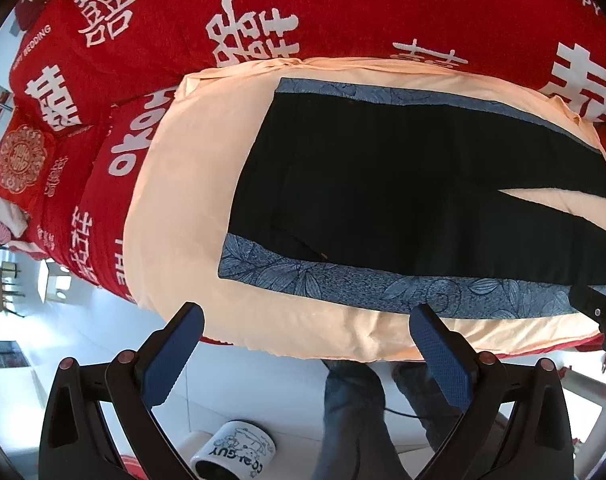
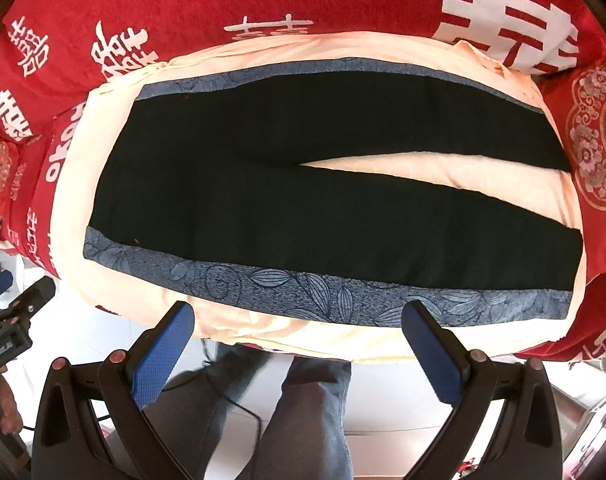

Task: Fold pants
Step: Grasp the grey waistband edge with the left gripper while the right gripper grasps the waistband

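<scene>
The black pants (image 2: 303,184) lie flat across the middle of both frames, spread on a peach sheet (image 2: 423,176) with a blue leaf-patterned cloth (image 2: 303,292) showing as a band along their near and far edges, all of it on a bed with a red cover (image 2: 303,0) printed in white characters. The waist end sits toward the left of the frame and the two legs run to the right, parted by a narrow wedge of sheet. The left tool (image 1: 307,336) hovers at the bottom of its frame with both blue-padded fingers spread wide and nothing between them; the right tool (image 2: 299,332) is likewise wide open and empty, above the near edge of the bed and not touching the cloth. The person's legs in jeans (image 2: 303,408) stand below. The pants look thin, limp and light — they will likely drape and sag from whatever point is lifted, and a pinch may also catch the blue cloth beneath. Sensible holds seem to be the near corner of the waistband at left and the near leg's hem at lower right, gripping only the black layer so the near leg can be carried over onto the far one. The matte fabric probably will not slip between the textured pads, though wrinkles could form if the two ends are lifted unevenly.
</scene>
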Tool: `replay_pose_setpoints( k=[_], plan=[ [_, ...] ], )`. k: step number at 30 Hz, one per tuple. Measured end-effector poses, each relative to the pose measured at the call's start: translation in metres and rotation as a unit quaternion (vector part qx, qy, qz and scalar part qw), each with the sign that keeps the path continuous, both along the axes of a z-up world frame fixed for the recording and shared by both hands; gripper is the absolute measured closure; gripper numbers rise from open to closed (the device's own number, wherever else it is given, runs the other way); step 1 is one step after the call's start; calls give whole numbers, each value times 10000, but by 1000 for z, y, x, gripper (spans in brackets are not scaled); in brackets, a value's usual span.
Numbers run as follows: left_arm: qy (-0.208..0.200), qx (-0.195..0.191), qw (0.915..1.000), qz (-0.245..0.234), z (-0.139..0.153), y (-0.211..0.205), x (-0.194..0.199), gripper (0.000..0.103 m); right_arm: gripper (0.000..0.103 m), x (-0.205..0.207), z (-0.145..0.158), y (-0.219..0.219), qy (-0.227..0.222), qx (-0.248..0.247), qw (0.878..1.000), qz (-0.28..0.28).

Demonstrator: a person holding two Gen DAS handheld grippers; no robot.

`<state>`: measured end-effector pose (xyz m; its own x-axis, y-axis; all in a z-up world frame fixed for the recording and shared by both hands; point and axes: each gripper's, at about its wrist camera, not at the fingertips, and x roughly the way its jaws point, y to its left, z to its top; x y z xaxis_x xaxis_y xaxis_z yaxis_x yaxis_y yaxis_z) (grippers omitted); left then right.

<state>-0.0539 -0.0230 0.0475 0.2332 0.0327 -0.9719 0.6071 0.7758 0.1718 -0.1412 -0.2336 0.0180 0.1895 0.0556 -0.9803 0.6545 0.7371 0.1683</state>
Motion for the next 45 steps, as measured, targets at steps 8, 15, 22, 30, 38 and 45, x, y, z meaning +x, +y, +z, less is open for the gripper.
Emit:
replay_pose_setpoints(
  k=[8,15,22,30,38,45],
  plan=[
    [195,-109,9996,-176,-37,4,22,0,0,7,-20,11,134,-189,9994,-243],
    [360,-218,9987,-296,-80,-3,30,0,0,14,-45,22,307,-342,9984,-331],
    [480,-452,9977,-156,-113,-4,41,0,0,22,-73,27,453,-445,9977,-238],
    [1255,-1543,9777,671,-139,51,75,0,0,14,-90,27,-1252,1376,9784,-905],
    [1686,-2111,9550,1222,-158,104,87,0,30,24,-176,83,-1864,3403,9112,-1383],
    [1856,-2218,9483,1308,-174,114,92,0,36,25,-214,90,-2113,3666,8838,-1996]
  ],
)
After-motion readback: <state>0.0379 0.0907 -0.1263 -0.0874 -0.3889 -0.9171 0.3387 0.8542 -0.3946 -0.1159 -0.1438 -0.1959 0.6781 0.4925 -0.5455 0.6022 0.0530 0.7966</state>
